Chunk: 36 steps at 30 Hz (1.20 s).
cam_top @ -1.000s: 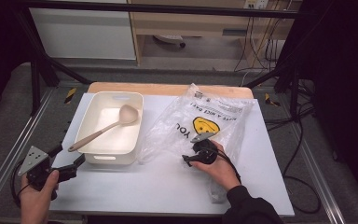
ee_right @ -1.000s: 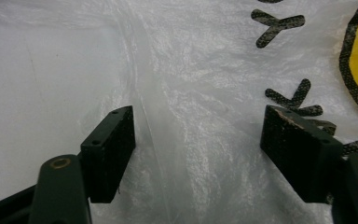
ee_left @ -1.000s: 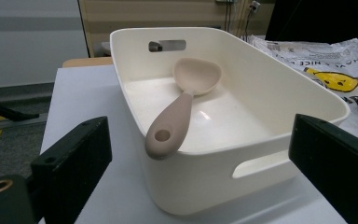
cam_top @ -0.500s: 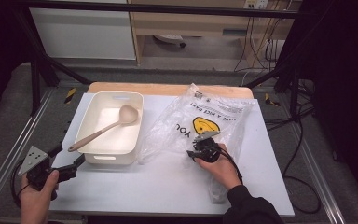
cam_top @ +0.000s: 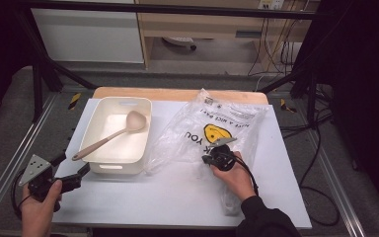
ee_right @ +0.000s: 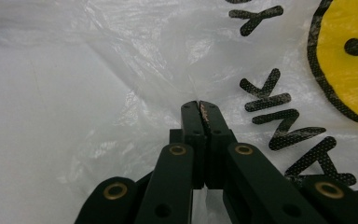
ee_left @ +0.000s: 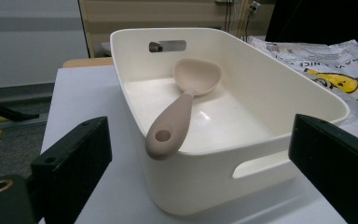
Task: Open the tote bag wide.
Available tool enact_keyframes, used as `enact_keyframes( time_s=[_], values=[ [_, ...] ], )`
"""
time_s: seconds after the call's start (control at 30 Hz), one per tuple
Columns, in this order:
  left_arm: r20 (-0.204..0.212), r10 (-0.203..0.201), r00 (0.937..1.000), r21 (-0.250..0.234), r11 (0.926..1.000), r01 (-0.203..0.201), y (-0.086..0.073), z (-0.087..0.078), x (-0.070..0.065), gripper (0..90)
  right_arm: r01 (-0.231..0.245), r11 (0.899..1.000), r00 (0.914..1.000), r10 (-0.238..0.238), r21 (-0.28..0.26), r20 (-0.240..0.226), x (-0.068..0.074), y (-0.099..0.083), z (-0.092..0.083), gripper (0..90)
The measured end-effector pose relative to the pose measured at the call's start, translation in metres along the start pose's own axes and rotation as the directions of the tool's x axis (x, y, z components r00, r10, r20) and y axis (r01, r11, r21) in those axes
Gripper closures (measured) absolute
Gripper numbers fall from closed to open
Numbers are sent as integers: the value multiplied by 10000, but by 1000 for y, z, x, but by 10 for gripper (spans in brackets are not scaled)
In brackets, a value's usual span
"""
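Note:
A clear plastic bag (cam_top: 227, 123) with a yellow smiley face and black lettering lies flat on the right half of the white table. My right gripper (cam_top: 207, 160) rests on its near left part. Its jaws have just been closing and now stand together, with a fold of the bag (ee_right: 121, 56) pinched at the tips of the right gripper (ee_right: 199, 105). My left gripper (cam_top: 74, 165) is open near the table's front left corner and holds nothing. In the left gripper view, the left gripper (ee_left: 198, 133) faces a white bin (ee_left: 284, 84) with a beige spoon (ee_left: 182, 112) leaning inside.
The white bin (cam_top: 145, 128) stands on the left half of the table, the spoon (cam_top: 113, 136) resting on its near left rim. A wooden board edge (cam_top: 177, 94) runs along the table's back. Metal frame rails flank both sides, and cables hang at the right.
The right gripper's jaws went from apart to together on the bag's film, and the hand shifted slightly. The left gripper, bin and spoon stayed where they were.

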State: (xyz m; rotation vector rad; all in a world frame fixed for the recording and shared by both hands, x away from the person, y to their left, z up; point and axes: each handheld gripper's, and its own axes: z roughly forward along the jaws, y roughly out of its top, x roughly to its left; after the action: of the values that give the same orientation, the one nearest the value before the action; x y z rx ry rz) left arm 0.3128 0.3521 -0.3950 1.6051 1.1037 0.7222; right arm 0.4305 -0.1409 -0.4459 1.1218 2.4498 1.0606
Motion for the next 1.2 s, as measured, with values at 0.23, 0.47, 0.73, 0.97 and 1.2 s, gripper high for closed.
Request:
enact_keyframes(
  time_s=[0.23,0.47,0.73,0.97,1.2],
  values=[
    [42,-66,10000,-29,10000,66,0,0,0,55,5,9992,10000,-4,-393,42,1,5,-14,900],
    [344,-487,9982,-279,9984,497,9,-4,-6,55,75,9969,9999,-68,-787,95,5,16,-31,900],
    [897,-109,9959,-161,9998,124,29,0,-30,56,34,9970,10000,-36,-776,-23,7,30,-44,900],
    [1335,492,9898,-198,9987,-470,48,12,-68,85,-293,9973,9995,284,-666,-144,4,33,-42,900],
    [2212,585,9735,454,9965,-702,43,39,-120,123,-301,9981,9995,298,-536,-60,6,39,-40,900]
  ],
)
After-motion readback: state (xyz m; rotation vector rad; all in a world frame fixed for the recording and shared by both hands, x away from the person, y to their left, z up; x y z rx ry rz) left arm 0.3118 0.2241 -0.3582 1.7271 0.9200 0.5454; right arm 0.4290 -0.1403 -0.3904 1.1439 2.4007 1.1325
